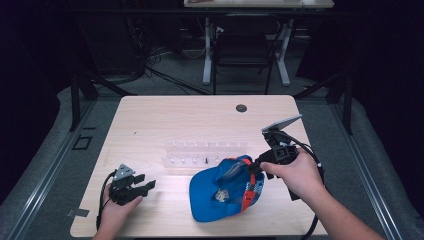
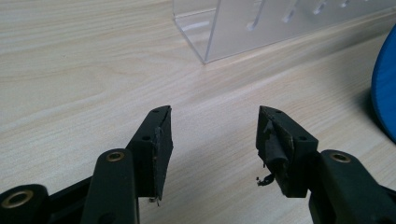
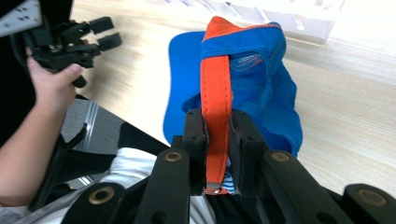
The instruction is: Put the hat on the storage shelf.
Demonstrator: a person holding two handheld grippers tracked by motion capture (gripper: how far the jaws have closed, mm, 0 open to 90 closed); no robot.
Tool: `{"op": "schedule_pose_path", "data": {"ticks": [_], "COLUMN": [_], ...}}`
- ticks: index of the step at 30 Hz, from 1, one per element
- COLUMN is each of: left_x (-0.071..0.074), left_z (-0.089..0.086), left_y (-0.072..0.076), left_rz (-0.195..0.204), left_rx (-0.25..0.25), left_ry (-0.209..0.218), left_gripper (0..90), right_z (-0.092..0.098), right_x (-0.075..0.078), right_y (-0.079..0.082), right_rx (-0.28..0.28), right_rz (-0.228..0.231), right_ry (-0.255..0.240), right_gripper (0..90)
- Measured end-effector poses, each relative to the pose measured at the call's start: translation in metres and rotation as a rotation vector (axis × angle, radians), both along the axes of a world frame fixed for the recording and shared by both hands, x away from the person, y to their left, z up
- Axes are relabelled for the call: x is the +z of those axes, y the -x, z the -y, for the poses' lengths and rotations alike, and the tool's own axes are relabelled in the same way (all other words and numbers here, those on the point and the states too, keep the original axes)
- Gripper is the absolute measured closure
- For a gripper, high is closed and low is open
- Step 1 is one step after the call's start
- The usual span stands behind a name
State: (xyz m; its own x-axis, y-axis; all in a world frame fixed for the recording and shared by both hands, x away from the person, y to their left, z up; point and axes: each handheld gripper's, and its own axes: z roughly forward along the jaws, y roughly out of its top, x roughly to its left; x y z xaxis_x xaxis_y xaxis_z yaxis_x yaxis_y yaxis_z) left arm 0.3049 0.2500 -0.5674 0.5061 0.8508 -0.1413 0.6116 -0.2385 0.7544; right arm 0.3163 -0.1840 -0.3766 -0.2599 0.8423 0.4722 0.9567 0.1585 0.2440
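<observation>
Evidently the right gripper [image 3: 218, 154] has its jaws clamped on the orange strap [image 3: 215, 93] of the blue cap [image 1: 220, 192], a thin, firm handle for lifting the soft crown. The cap's brim rests on the wooden table [image 1: 165, 117], near its front edge, just before a clear acrylic rack [image 1: 200, 152]. Well apart, the left gripper [image 2: 212, 135] rests with jaws spread and empty, probably waiting to help.

A light wooden table [image 1: 165, 115] stands on a grey floor [image 1: 40, 150] in a dark room. Behind it are a black chair [image 1: 243, 50], a white-legged desk [image 1: 260, 4] and cables [image 1: 160, 75].
</observation>
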Motion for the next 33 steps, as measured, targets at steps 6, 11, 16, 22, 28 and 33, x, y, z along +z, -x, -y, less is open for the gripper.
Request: {"op": "schedule_pose_path", "data": {"ticks": [6, 11, 16, 22, 28, 33], "left_x": [0.0, -0.001, 0.0, -0.001, 0.0, 0.0], "left_z": [0.0, 0.001, 0.001, 0.001, 0.001, 0.001], "left_y": [0.0, 0.0, 0.0, 0.0, 0.0, 0.0], "left_rz": [0.0, 0.006, 0.008, 0.006, 0.005, 0.006], "left_rx": [-0.001, 0.0, 0.0, 0.0, -0.003, -0.005], "left_ry": [-0.001, 0.003, 0.004, 0.002, -0.001, 0.0], "left_gripper": [46.1, 46.1, 46.1, 46.1, 46.1, 46.1], "right_z": [-0.005, -0.007, -0.011, -0.008, -0.005, -0.001], "right_x": [0.019, 0.03, 0.038, 0.041, 0.043, 0.046], "right_y": [-0.001, -0.003, -0.005, -0.006, -0.007, -0.008], "right_rx": [0.028, 0.035, 0.034, 0.048, 0.039, 0.034], "right_rz": [0.003, 0.009, 0.008, -0.011, -0.018, -0.004], "right_ry": [-0.027, -0.072, -0.11, -0.159, -0.207, -0.242], "right_gripper": [78.1, 78.1, 78.1, 78.1, 78.1, 78.1]}}
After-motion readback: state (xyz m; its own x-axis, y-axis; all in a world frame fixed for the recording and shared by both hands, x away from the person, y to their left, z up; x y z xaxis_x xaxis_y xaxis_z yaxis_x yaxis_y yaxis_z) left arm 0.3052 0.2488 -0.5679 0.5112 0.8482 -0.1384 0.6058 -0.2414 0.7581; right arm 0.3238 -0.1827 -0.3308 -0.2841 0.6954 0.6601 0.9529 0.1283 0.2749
